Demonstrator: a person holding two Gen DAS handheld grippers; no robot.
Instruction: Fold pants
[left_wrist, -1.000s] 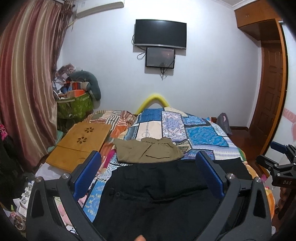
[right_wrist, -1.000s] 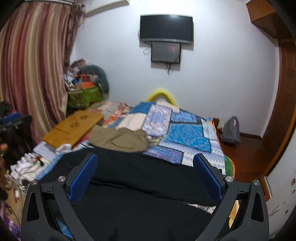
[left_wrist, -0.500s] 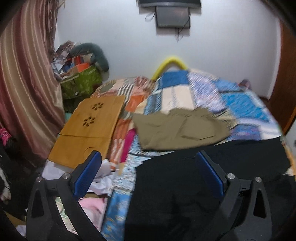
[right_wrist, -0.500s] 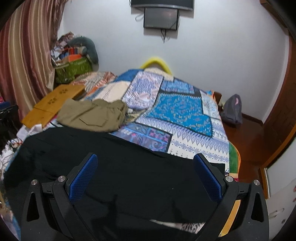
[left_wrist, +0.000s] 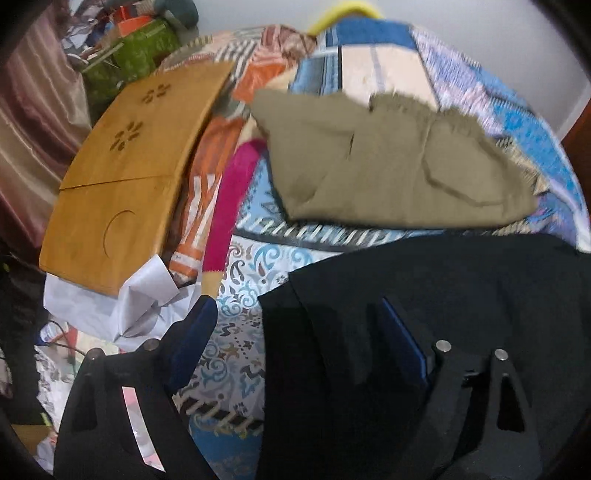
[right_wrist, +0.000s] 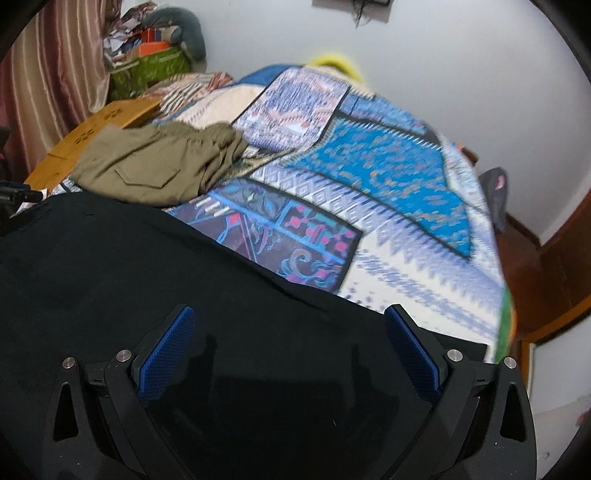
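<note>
Black pants (left_wrist: 424, 295) (right_wrist: 147, 266) lie spread across the near end of the patterned bed quilt (right_wrist: 388, 177). My left gripper (left_wrist: 295, 314) hangs over their left edge, jaws closing, one blue pad over the quilt and the other over the black cloth; the pads do not press on it. My right gripper (right_wrist: 288, 325) hovers over the pants near their right end, jaws closing too, with only flat cloth below and nothing pinched. Olive-green pants (left_wrist: 388, 162) (right_wrist: 155, 166) lie folded farther up the bed.
A wooden lap tray (left_wrist: 122, 177) rests at the bed's left side beside crumpled white paper (left_wrist: 144, 302). A green box (right_wrist: 151, 70) with clutter stands in the far corner by the curtain (right_wrist: 44, 74). A grey bag (right_wrist: 496, 195) sits on the floor at right.
Both grippers have dropped and tilted down toward the black pants; the wall screens have left the views. Both pairs of jaws have narrowed a little.
</note>
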